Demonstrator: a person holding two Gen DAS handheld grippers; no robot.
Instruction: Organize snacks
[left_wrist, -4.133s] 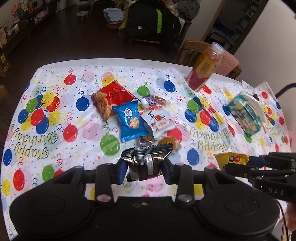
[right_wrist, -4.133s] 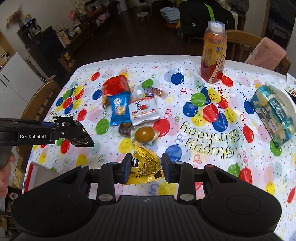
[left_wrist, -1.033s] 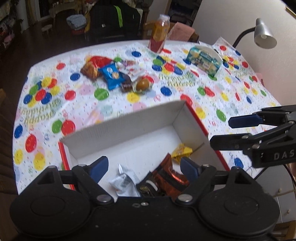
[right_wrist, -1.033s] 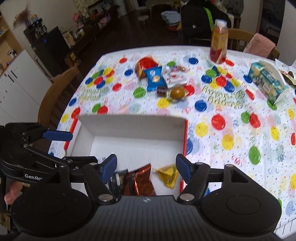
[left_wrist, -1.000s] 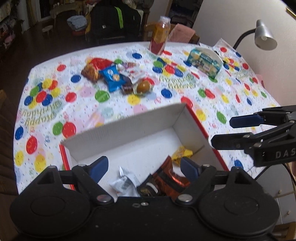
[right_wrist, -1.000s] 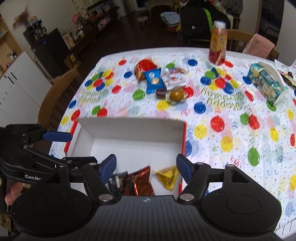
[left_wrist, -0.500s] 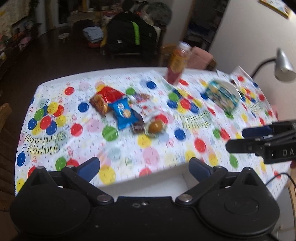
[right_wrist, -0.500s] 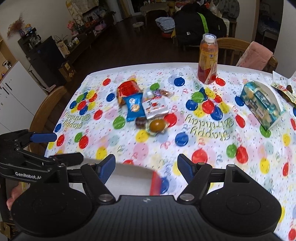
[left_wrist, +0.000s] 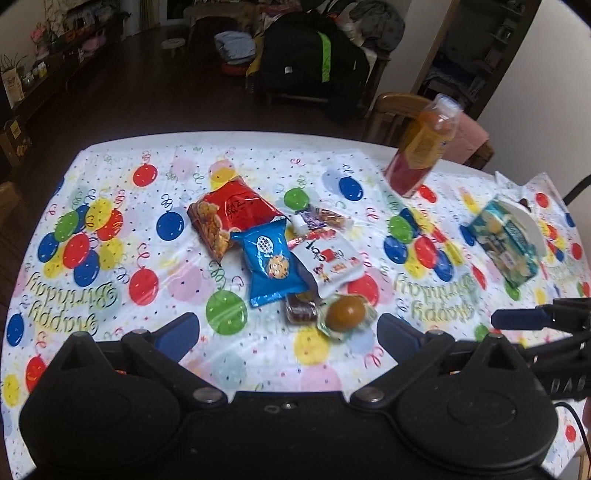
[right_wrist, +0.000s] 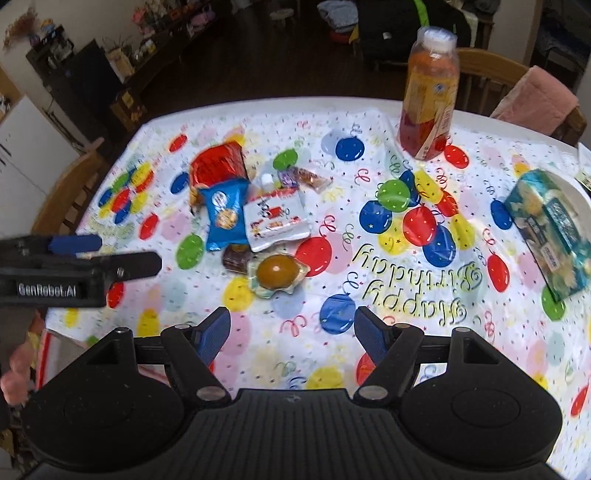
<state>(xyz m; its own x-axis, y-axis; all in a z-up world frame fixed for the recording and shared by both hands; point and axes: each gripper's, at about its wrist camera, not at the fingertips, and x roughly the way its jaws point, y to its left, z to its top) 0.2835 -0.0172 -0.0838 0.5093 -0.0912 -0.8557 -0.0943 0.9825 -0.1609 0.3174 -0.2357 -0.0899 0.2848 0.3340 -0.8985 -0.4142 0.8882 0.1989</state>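
Observation:
A pile of snacks lies mid-table: a red bag (left_wrist: 229, 216), a blue cookie pack (left_wrist: 269, 266), a white pouch (left_wrist: 328, 262), a small brown sweet (left_wrist: 299, 312) and a round brown treat in clear wrap (left_wrist: 345, 312). My left gripper (left_wrist: 288, 334) is open and empty, just short of the brown sweet. My right gripper (right_wrist: 293, 332) is also open and empty, with the round treat (right_wrist: 277, 273) a little beyond it. In the right wrist view the left gripper (right_wrist: 129, 253) shows at the left; in the left wrist view the right gripper (left_wrist: 524, 334) shows at the right edge.
A juice bottle (right_wrist: 428, 103) stands at the back right, with a tissue pack (right_wrist: 550, 229) on a white plate at the right. One corner of the white, red-edged box (right_wrist: 48, 354) shows at lower left beside a hand (right_wrist: 18, 369). Wooden chairs (right_wrist: 66, 192) surround the table.
Both grippers, open over the box with the dropped packets a second ago, have moved forward to the snack pile. The box has slipped almost out of view.

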